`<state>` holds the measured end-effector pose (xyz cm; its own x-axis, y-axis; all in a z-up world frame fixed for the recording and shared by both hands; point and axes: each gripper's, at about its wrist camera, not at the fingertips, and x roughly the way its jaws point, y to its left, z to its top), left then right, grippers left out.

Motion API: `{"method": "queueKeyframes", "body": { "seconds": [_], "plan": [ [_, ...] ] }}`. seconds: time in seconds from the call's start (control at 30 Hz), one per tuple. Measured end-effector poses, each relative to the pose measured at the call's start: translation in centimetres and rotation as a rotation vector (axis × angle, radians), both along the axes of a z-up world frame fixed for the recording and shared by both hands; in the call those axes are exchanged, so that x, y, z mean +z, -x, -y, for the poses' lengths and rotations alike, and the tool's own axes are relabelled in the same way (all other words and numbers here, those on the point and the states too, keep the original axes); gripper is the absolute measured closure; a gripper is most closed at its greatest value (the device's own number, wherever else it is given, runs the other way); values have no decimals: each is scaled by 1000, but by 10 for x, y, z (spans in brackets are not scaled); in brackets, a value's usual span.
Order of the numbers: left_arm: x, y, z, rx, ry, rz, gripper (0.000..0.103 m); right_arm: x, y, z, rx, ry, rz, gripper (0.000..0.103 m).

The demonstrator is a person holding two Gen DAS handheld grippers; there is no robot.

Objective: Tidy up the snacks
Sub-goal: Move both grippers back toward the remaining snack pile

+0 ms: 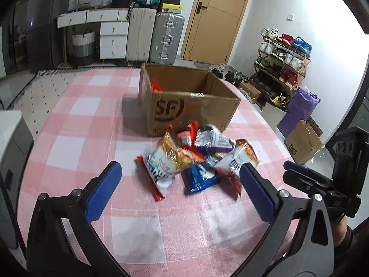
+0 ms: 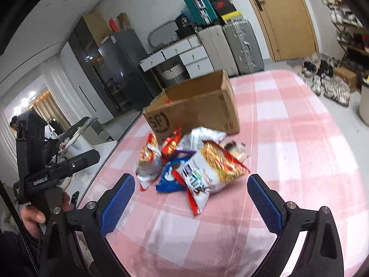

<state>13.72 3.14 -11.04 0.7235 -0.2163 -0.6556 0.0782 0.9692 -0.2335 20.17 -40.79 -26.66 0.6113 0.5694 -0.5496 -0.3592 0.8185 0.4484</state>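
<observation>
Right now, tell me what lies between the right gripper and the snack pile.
Only bare pink checked tablecloth separates the right gripper from the snack pile, per the right wrist view.

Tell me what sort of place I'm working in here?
Likely a home living area: suitcases stacked by a wooden door, a loaded shoe rack, and a pink checked tablecloth.

White walls, wooden door (image 1: 214, 18), suitcases (image 1: 156, 37) beside white drawers (image 1: 113, 39), shoe rack (image 1: 283, 57), dark fridge (image 2: 122, 64).
</observation>
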Motion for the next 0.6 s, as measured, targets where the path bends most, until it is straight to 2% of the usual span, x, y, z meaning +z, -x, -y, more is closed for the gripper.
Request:
{"method": "queueKeyframes", "body": {
  "seconds": [0.23, 0.37, 0.6],
  "plan": [
    [-35, -2, 0, -24, 4, -17, 1, -27, -24, -4, 18, -62, -105, 3],
    [-52, -9, -2, -40, 17, -38, 1, -36, -35, -8, 19, -78, -126, 3],
    [-68, -17, -1, -53, 9, -61, 1, -52, -61, -12, -2, -109, -201, 3]
  ]
}}
